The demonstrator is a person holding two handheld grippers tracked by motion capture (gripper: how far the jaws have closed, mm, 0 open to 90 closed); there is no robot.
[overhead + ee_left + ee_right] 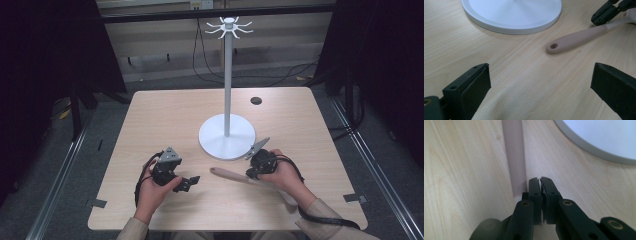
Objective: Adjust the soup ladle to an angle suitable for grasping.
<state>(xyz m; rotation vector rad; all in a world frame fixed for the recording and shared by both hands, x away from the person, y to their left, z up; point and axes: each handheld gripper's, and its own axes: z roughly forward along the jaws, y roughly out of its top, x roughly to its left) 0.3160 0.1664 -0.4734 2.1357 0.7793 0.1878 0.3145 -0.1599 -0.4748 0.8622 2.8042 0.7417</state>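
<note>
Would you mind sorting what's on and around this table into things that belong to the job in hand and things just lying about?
In the job:
- pink-handled utensil, beside the right gripper
- white hook stand
- left gripper, jaws open

Just lying about:
- round black cap in the table
- cables on the floor

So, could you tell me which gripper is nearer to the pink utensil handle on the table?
The right gripper: its shut jaws sit right at the utensil handle, beside it. The left gripper lies apart, open, short of the handle's holed end.
</note>
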